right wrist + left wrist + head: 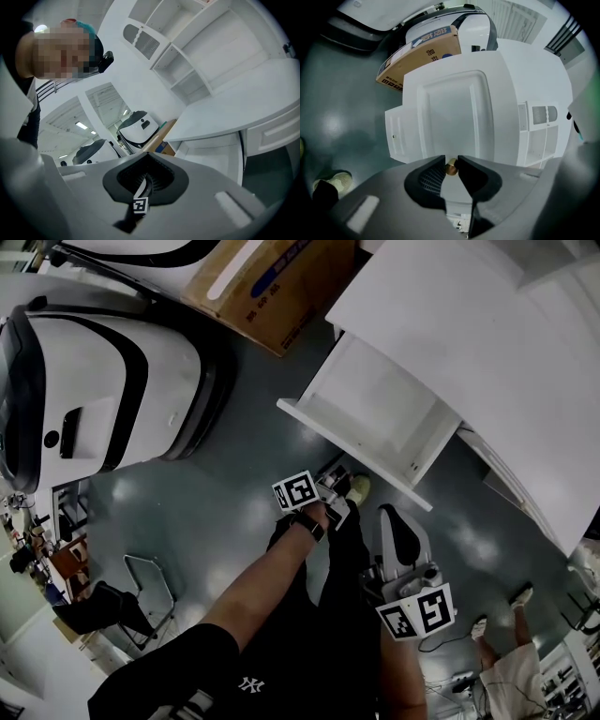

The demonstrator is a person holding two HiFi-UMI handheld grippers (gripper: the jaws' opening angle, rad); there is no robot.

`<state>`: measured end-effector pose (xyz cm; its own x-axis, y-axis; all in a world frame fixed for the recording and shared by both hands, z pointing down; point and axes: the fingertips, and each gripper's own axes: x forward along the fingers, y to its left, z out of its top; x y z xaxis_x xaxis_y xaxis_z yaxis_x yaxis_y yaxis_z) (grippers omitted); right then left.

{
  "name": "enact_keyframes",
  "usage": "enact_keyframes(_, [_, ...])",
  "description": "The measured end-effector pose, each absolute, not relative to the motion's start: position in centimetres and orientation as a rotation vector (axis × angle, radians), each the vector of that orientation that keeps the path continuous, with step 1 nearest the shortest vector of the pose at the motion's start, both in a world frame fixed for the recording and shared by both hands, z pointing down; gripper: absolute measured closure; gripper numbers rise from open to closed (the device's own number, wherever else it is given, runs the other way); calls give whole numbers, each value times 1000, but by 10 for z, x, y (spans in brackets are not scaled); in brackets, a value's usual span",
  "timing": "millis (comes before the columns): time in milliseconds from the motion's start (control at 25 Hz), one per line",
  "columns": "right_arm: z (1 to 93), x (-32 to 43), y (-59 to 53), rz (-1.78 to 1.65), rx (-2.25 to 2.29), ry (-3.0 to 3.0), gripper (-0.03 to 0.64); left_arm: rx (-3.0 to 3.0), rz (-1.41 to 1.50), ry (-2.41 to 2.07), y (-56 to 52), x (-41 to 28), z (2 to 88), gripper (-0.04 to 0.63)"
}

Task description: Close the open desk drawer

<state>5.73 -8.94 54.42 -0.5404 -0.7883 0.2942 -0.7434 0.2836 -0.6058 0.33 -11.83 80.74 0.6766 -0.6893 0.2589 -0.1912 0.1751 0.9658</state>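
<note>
The white drawer (375, 413) stands pulled out from the white desk (487, 343), its inside bare. In the left gripper view the drawer (454, 117) fills the middle. My left gripper (451, 165) is at its front edge, jaws shut on a small brass knob (451, 168). From the head view the left gripper (337, 486) sits just below the drawer's front panel, the arm stretched toward it. My right gripper (391, 518) hangs lower and to the right, away from the drawer. Its jaws (148, 174) are pressed together with nothing between them.
A cardboard box (267, 282) lies on the grey floor beside the drawer's far side. A large white-and-black machine (103, 381) stands at the left. My shoe (359, 487) is by the left gripper. Another person's feet (514, 599) show at the lower right.
</note>
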Motion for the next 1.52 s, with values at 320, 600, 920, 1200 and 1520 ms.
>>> enact_keyframes(320, [555, 91, -111, -1080, -1535, 2455, 597, 1397, -358, -873, -148, 16, 810, 511])
enact_keyframes(600, [559, 123, -131, -1081, -1519, 2465, 597, 1320, -471, -885, -179, 37, 810, 511])
enact_keyframes(920, [553, 134, -155, -1069, -1497, 2488, 597, 1300, -474, -897, -208, 52, 810, 511])
enact_keyframes(1200, [546, 147, -181, -1051, -1500, 2489, 597, 1293, -468, -897, -231, 65, 809, 511])
enact_keyframes(1520, [549, 157, -200, -1053, -1498, 2480, 597, 1291, -483, -889, -250, 77, 811, 511])
